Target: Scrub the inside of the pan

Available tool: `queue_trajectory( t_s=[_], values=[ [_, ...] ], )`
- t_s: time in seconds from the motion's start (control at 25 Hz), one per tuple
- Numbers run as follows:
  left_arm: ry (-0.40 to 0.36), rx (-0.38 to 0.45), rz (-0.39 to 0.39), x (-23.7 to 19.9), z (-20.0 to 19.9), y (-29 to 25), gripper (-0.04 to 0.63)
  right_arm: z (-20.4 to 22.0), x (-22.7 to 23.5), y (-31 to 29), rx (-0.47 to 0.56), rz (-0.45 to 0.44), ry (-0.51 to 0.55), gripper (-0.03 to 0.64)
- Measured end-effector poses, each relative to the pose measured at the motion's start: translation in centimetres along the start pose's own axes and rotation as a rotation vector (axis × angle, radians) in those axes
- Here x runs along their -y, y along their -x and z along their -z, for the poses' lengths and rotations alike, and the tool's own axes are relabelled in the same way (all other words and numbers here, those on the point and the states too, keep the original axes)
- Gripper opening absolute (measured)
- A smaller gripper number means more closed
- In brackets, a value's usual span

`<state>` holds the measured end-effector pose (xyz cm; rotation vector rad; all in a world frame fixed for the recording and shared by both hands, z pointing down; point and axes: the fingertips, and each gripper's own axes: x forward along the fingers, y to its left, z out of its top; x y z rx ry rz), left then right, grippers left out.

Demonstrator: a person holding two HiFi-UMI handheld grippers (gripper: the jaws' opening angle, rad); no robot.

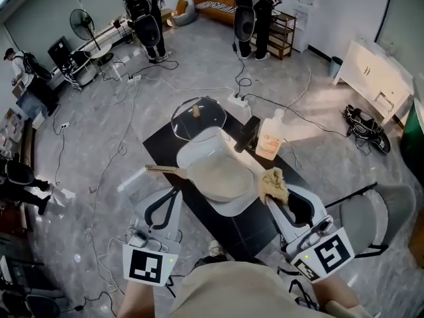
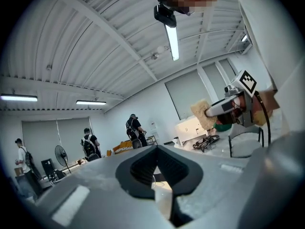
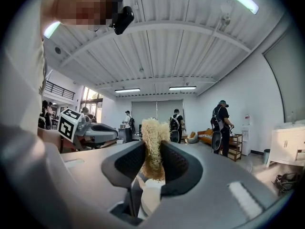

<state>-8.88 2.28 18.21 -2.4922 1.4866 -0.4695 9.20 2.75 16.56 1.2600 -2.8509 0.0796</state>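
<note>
Head view has the right tongs (image 1: 270, 199) clamped on a fibrous scrub pad (image 1: 273, 185) at the right rim of the pan (image 1: 215, 171), whose bowl lies just to their left on the bench (image 1: 246, 234), its wooden handle (image 1: 164, 169) pointing left toward the closed left tongs (image 1: 173, 192), which may be pinching it.

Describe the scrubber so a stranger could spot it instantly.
Find the black table in the middle of the grey floor, then the white pan on it. Beside the pan's right edge, the right tongs pinch a scrubber. Unlike the smooth bottle and glass lid nearby, it is ragged, fibrous and straw-coloured.
</note>
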Motion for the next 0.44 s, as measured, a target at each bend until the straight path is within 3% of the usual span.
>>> queue_trajectory(
  t_s=[0.44],
  values=[
    [0.085,-0.027,-0.007,0.94,0.52,-0.12,0.002,0.51,0.25,0.08,-0.031,-0.032,-0.014,0.106]
  ],
)
